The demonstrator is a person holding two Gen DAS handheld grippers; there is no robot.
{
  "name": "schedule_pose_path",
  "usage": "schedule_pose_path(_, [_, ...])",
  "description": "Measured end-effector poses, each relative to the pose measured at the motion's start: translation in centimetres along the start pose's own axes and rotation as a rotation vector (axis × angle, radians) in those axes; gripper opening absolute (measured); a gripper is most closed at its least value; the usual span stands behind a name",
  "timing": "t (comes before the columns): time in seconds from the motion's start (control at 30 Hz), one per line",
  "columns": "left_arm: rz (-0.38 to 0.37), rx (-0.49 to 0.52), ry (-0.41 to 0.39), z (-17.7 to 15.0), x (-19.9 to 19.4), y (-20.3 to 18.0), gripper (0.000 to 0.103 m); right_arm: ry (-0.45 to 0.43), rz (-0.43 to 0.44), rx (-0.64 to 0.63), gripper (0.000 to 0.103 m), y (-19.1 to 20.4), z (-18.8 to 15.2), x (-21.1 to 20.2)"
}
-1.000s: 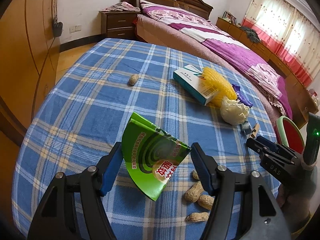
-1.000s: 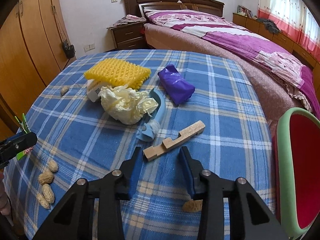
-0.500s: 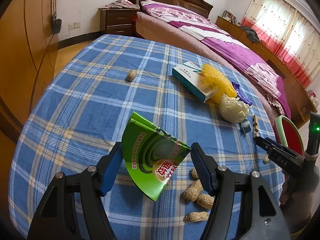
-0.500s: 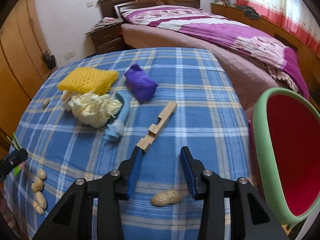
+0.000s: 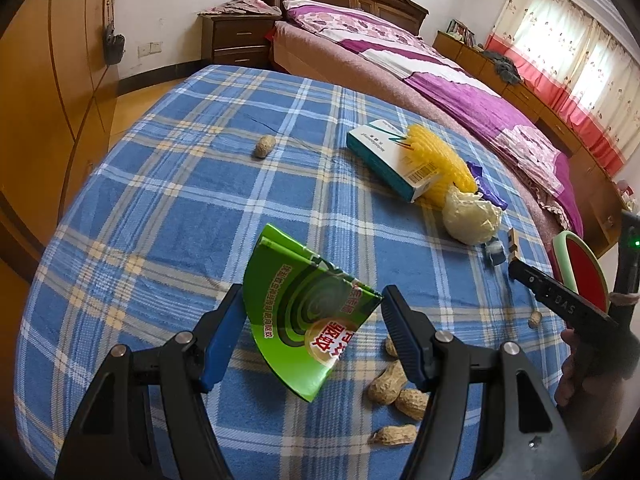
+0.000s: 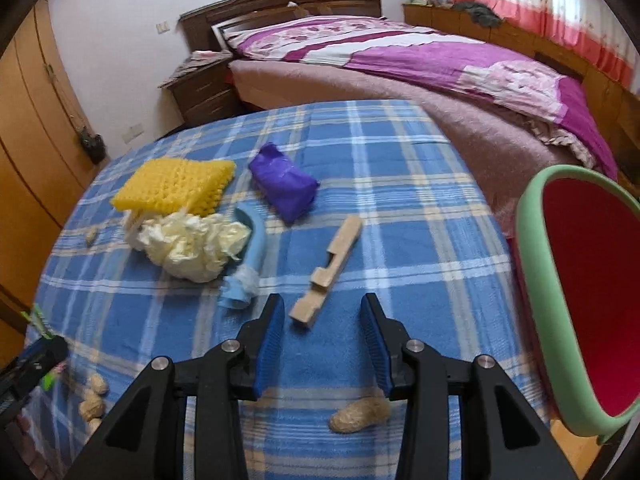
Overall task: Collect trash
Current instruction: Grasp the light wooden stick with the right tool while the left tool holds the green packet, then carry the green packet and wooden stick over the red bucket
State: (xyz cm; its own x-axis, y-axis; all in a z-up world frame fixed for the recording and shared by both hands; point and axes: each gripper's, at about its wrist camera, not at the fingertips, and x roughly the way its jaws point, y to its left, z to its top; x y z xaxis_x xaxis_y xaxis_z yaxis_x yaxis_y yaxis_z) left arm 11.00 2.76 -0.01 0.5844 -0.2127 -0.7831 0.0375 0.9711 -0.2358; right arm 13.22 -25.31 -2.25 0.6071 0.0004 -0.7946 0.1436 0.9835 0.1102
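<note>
While it hangs above the blue plaid tablecloth [image 5: 160, 200], the flattened green box is the one piece of trash off the table.
Green box [image 5: 304, 320]: tilted, wedged between both blue pads of the left gripper [image 5: 312, 316], which is clamped on it at a wide spread.
Peanuts near left gripper [image 5: 394, 392]: loose cluster on the cloth at 4 o'clock of the box, under the right-hand finger.
Lone peanut [image 5: 265, 146]: far up the cloth at 11 o'clock of the box, well apart from everything.
Right gripper [image 6: 324, 320]: jaws apart with nothing between the pads, hovering over the cloth.
Wooden piece [image 6: 326, 276]: notched block lying flat, its near end just ahead of the right gripper's tips, pointing toward 1 o'clock.
Peanut below right gripper [image 6: 358, 416]: on the cloth between the two finger arms, at 6 o'clock of the tips.
Blue plastic piece [image 6: 248, 256]: curved, at 10 o'clock of the tips, touching the crumpled cream wad [image 6: 188, 244].
Yellow foam net [image 6: 174, 184]: just behind the wad, resting on a teal-and-white carton [image 5: 394, 160].
Purple packet [image 6: 284, 184]: at 12 o'clock of the wooden piece, apart from it.
Bin [image 6: 536, 280]: green rim, red inside, at 3 o'clock off the table edge.
Bed [image 6: 400, 56]: beyond the table.
</note>
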Motion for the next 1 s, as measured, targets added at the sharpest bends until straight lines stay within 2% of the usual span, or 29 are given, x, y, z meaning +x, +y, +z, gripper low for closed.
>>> schedule_pose_path(0.1, [-0.004,-0.001,0.0,0.0,0.0,0.1,0.069,-0.006,-0.013,0.008,0.034,-0.3,-0.1,-0.1])
schedule_pose_path(0.23, [-0.011,0.002,0.0,0.0,-0.1,0.0,0.069,-0.012,-0.033,0.029,0.013,-1.1,-0.2,-0.3])
schedule_pose_path(0.6, [-0.019,0.006,-0.027,-0.1,-1.5,-0.3,0.069,-0.014,0.034,0.078,0.013,-2.6,-1.1,-1.2])
schedule_pose_path(1.0, [-0.044,0.039,-0.06,0.0,-3.3,-2.0,0.069,-0.112,0.103,0.111,0.013,-3.2,-2.7,-6.5])
